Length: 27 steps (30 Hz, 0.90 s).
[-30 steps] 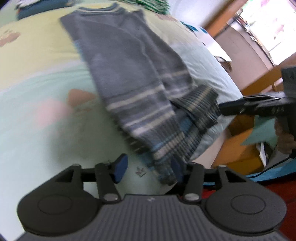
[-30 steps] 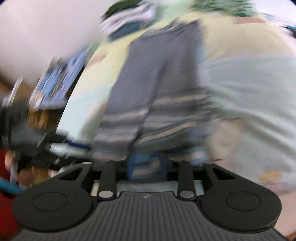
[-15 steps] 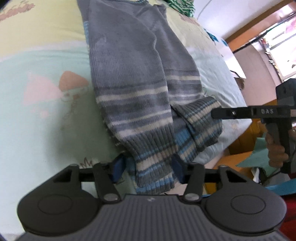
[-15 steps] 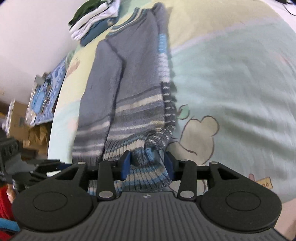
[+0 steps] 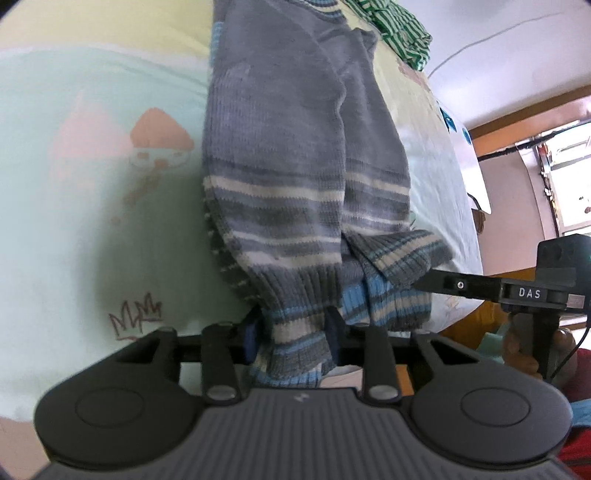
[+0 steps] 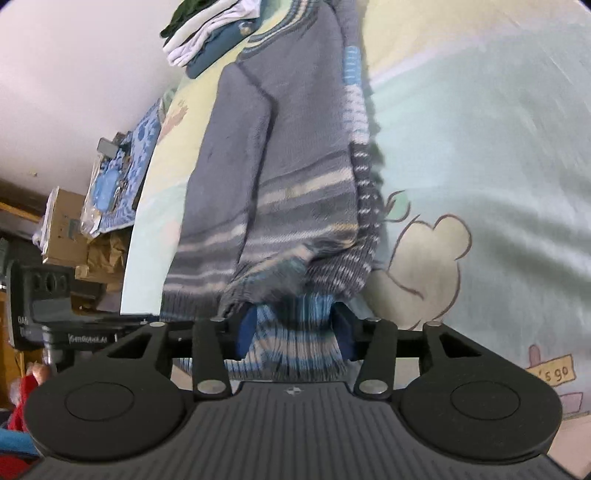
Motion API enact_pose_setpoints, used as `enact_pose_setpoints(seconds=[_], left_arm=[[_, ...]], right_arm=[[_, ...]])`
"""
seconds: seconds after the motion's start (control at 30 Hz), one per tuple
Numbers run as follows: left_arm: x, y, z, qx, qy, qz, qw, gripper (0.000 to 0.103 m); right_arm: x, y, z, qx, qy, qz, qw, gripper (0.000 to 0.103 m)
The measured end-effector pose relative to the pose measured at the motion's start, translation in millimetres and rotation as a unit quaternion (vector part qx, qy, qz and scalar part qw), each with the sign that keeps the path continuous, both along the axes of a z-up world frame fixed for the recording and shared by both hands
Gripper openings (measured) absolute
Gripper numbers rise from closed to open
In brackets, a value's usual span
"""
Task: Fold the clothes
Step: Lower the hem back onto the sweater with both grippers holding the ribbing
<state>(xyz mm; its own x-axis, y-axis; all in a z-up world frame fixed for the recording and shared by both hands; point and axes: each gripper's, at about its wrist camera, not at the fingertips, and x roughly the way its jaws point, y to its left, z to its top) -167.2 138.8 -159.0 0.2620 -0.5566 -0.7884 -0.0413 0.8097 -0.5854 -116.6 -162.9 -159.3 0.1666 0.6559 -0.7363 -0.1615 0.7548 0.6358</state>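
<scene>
A grey knitted sweater [image 5: 288, 147] with white and blue stripes near its hem lies lengthwise on a bed, sleeves folded in. My left gripper [image 5: 293, 338] is shut on the striped ribbed hem at the near edge. In the right wrist view the same sweater [image 6: 280, 155] stretches away, and my right gripper [image 6: 293, 332] is shut on the blue-striped hem, which bunches up just beyond the pads. The right gripper's fingers [image 5: 458, 286] also show at the right of the left wrist view, held by a hand.
The bed sheet [image 5: 92, 221] is pale green and yellow with cartoon prints. Folded clothes [image 6: 207, 37] are stacked at the far end, a green striped garment [image 5: 399, 29] among them. Cardboard boxes [image 6: 66, 225] stand beside the bed.
Both grippers have moved in to the sweater's hem and closed on it. The hem is now bunched and slightly lifted near the bed's edge.
</scene>
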Motion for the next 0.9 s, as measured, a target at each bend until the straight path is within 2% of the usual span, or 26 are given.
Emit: enact_pose_setpoints(seconds=[0.13, 0.2, 0.27, 0.37, 0.53, 0.63, 0.67, 0.7, 0.73, 0.8, 0.9], left_arm=[[2, -3, 2, 0.002, 0.006, 0.002, 1.0000, 0.033], [1, -4, 5, 0.013, -0.001, -0.003, 0.9999, 0.041], [1, -5, 8, 0.025, -0.010, -0.009, 0.9996, 0.057], [5, -10, 12, 0.053, -0.020, -0.021, 0.9982, 0.057], [15, -15, 10, 0.068, -0.011, -0.024, 0.9973, 0.057], [15, -18, 12, 0.085, -0.009, -0.019, 0.9961, 0.054], [15, -19, 12, 0.091, -0.008, -0.017, 0.9957, 0.045], [15, -20, 13, 0.097, -0.007, -0.015, 0.9952, 0.042], [15, -20, 13, 0.103, -0.007, -0.013, 0.9946, 0.036], [14, -22, 14, 0.119, -0.004, -0.004, 0.9928, 0.032], [12, -28, 16, 0.141, -0.012, 0.003, 0.9899, 0.026]], right_arm=[[2, -6, -1, 0.019, 0.022, -0.010, 1.000, 0.051], [-1, -11, 4, 0.022, 0.023, -0.006, 0.999, 0.052], [-3, -16, 8, 0.025, 0.018, -0.002, 1.000, 0.053], [4, -14, 4, 0.017, 0.016, -0.014, 1.000, 0.060], [14, 1, -5, -0.006, 0.032, -0.018, 0.999, 0.057], [11, 11, -3, -0.013, 0.026, -0.007, 1.000, 0.054], [10, 15, -3, -0.022, 0.023, -0.002, 0.999, 0.047], [9, 18, -3, -0.031, 0.018, 0.001, 0.999, 0.042], [8, 17, -4, -0.037, 0.010, 0.001, 0.999, 0.040], [5, 19, -2, -0.052, -0.006, 0.003, 0.999, 0.031], [-3, 28, 1, -0.085, -0.040, 0.019, 0.995, 0.027]])
